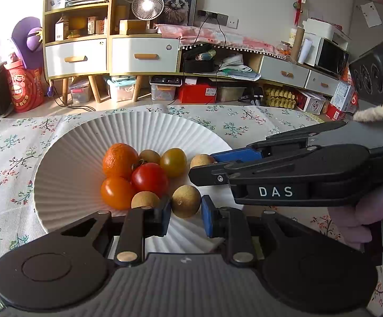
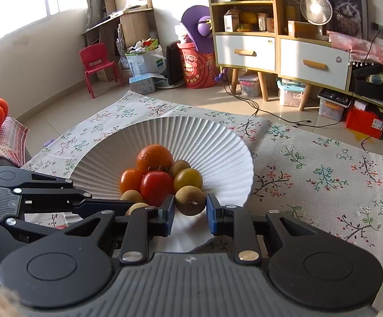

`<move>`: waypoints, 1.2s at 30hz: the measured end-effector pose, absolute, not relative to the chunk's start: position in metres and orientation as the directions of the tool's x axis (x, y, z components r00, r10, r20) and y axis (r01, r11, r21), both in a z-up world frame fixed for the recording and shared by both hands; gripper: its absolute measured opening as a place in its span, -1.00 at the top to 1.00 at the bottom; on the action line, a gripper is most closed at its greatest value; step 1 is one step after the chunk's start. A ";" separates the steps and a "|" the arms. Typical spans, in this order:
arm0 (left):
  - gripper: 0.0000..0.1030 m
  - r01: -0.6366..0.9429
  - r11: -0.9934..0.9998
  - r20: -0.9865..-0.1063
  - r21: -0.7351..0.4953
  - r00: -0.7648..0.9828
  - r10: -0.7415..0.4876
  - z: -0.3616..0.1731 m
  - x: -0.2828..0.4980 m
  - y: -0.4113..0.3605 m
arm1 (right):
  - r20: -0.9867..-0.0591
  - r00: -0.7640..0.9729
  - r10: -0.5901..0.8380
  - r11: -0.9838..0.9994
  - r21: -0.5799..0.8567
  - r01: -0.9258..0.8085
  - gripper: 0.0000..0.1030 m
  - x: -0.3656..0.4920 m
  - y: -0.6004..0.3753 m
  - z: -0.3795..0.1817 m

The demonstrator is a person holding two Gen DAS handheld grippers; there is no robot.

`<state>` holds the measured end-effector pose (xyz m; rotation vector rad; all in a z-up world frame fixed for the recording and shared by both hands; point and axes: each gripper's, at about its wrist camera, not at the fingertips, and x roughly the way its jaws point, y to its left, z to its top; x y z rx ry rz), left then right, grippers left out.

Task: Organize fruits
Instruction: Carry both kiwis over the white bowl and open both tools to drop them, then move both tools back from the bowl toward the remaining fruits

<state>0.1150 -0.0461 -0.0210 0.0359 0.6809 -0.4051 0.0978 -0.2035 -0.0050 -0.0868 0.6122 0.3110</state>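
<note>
A white ribbed plate [image 1: 72,158] [image 2: 218,148] on a floral cloth holds a mandarin [image 1: 120,159] [image 2: 154,157], a red tomato [image 1: 150,179] [image 2: 157,187], an orange tomato [image 1: 116,192] [image 2: 131,181], a yellow-brown tomato [image 1: 173,161] [image 2: 188,179] and several tan longans. My left gripper [image 1: 185,215] is open around one longan [image 1: 186,200], pads not touching it. My right gripper [image 2: 190,215] is open around another longan [image 2: 190,200] [image 1: 202,160]. The right gripper also shows in the left wrist view [image 1: 204,166], the left gripper in the right wrist view [image 2: 128,211].
The floral cloth [image 1: 257,121] [image 2: 323,174] covers the table. Beyond it stand wooden cabinets with white drawers [image 1: 144,55] [image 2: 313,63], storage boxes on the floor [image 1: 162,89] and a red child's chair [image 2: 97,63].
</note>
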 end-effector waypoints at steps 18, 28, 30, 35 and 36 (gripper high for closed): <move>0.51 0.381 0.922 -0.632 -0.073 0.697 -0.339 -0.014 0.110 -0.044 | -0.572 0.782 0.246 0.958 0.023 -0.284 0.46 0.091 -0.200 0.007; 0.11 0.384 0.922 -0.625 -0.047 0.709 -0.327 0.003 0.090 -0.039 | -0.556 0.808 0.193 0.972 -0.004 -0.235 0.14 0.069 -0.195 0.023; 0.06 0.386 0.922 -0.623 -0.044 0.710 -0.327 0.006 0.085 -0.037 | -0.556 0.810 0.186 0.973 -0.008 -0.229 0.10 0.063 -0.194 0.025; -0.13 0.380 0.924 -0.624 -0.037 0.714 -0.318 0.011 0.072 -0.033 | -0.551 0.818 0.164 0.978 -0.015 -0.206 -0.10 0.048 -0.188 0.028; -0.15 0.377 0.925 -0.624 -0.041 0.713 -0.318 0.012 0.070 -0.031 | -0.551 0.819 0.161 0.979 -0.014 -0.201 -0.14 0.045 -0.187 0.028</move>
